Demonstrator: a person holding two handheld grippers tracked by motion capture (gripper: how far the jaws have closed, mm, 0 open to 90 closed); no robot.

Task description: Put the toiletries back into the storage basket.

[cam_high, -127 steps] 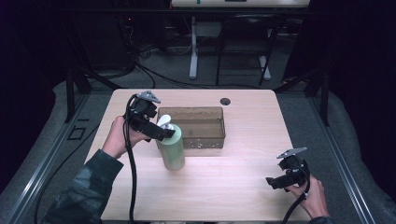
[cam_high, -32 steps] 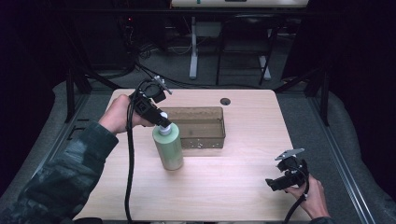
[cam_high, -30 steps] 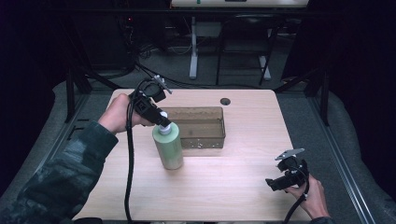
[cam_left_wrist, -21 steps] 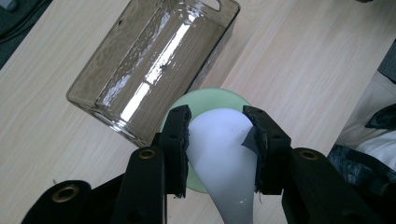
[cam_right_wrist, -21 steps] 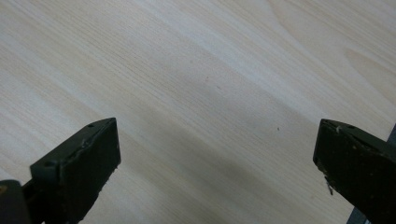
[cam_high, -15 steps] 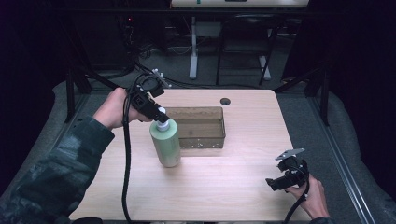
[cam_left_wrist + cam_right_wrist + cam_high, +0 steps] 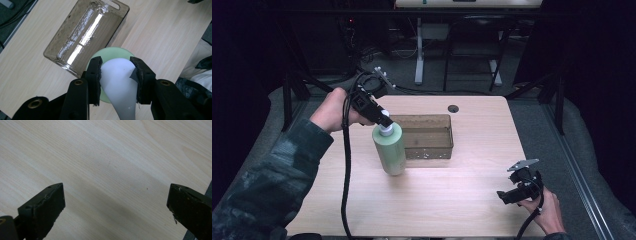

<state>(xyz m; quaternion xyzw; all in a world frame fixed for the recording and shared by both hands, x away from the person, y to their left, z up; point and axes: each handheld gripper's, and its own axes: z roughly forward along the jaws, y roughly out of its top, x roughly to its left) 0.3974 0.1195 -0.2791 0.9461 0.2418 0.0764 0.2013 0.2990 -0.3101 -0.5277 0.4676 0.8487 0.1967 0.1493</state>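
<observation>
The green bottle stands left of centre in the high view, its white pump top caught between the two black pads of the left gripper, which comes down on it from the upper left. In the left gripper view the white top fills the gap at the lower middle, with one pad pressed on its left side and the other on its right, and the pale green shoulder of the bottle shows beneath. A clear brown tray lies just beside the bottle, to its right in the high view and at upper left in the left gripper view; whether the two touch I cannot tell. The bottle's base sits low on the table. The right gripper rests at the lower right, well apart from the bottle, its jaws spread wide over bare wood with nothing between them.
</observation>
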